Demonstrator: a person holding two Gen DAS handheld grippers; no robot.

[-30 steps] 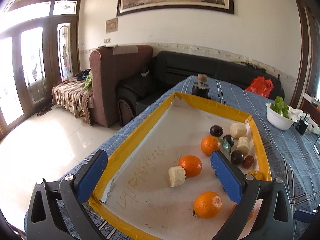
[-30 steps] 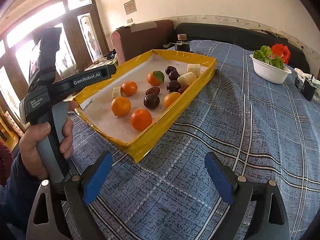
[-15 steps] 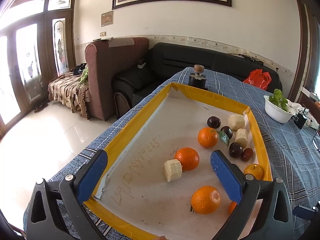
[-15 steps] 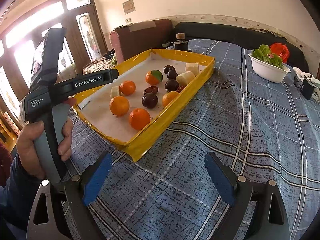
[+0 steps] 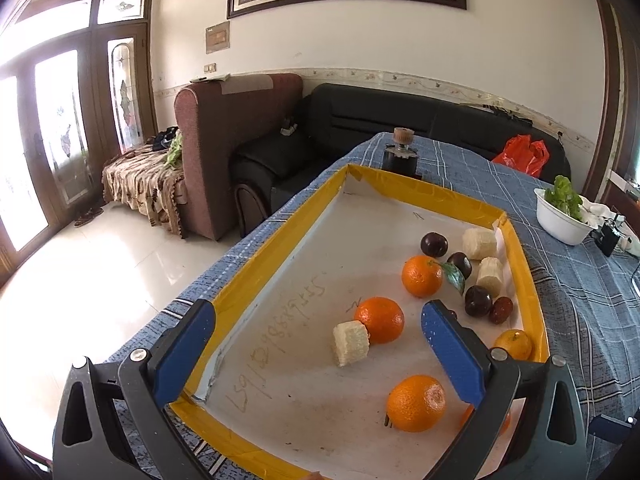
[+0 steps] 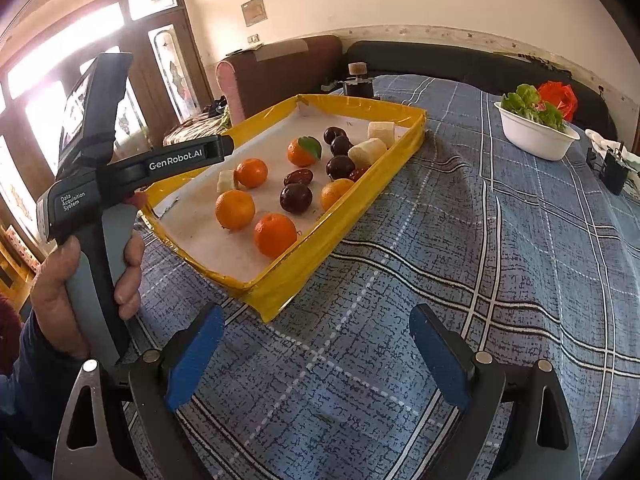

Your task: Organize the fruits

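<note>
Over the tray (image 5: 280,240) the left tool (image 5: 316,344) gapes empty; only the right view shows the right tool (image 6: 316,352), likewise apart.

The left hand-held gripper (image 5: 316,344) has its blue fingers spread wide with nothing between them. A hand (image 6: 76,276) wraps its grey handle. The right hand-held gripper (image 6: 316,344) is likewise spread wide and empty.

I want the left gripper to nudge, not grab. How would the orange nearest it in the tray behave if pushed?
The orange looks round and rests loose on the flat tray floor, so it would probably roll rather than slide. Its skin seems firm, so a gentle push is unlikely to hurt it. The open left gripper could likely straddle it if needed.
</note>
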